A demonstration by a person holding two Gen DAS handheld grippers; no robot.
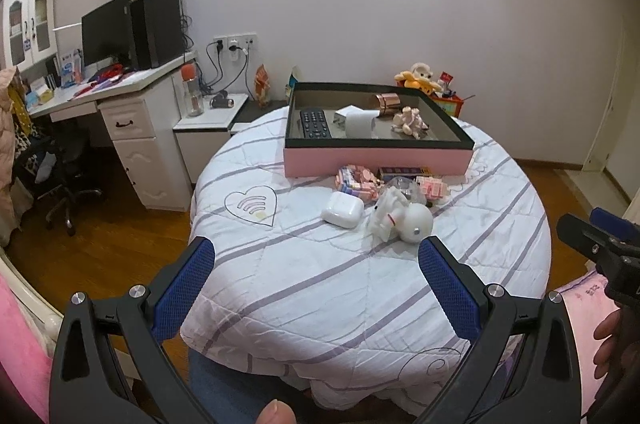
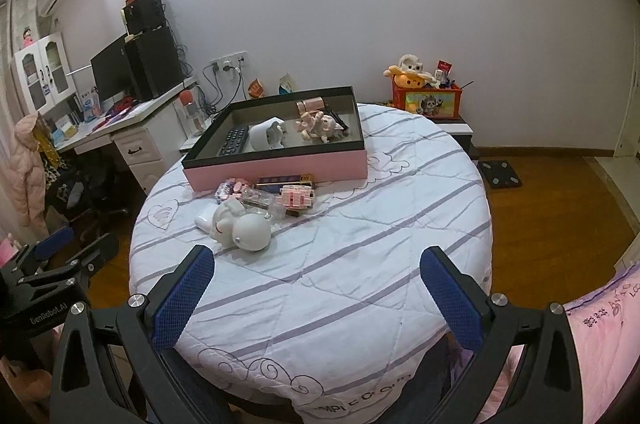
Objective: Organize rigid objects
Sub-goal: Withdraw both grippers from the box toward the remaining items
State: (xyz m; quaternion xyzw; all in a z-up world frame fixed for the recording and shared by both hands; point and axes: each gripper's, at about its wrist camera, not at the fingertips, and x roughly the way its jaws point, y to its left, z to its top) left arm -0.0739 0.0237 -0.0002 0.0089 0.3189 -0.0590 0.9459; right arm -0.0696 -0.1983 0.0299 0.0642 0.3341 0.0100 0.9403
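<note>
A pink box with a black rim stands at the far side of a round table covered in a striped cloth. It holds a black remote, a white cup, a copper ring and a pale figurine. In front of it lie a white earbud case, a white toy figure, pink block toys and a dark flat box. My left gripper and right gripper are both open and empty, short of these objects.
A white desk with monitor and speakers stands at the left, with an office chair below. A low white cabinet sits by the table. An orange toy box with plush toys stands behind. The floor is wood.
</note>
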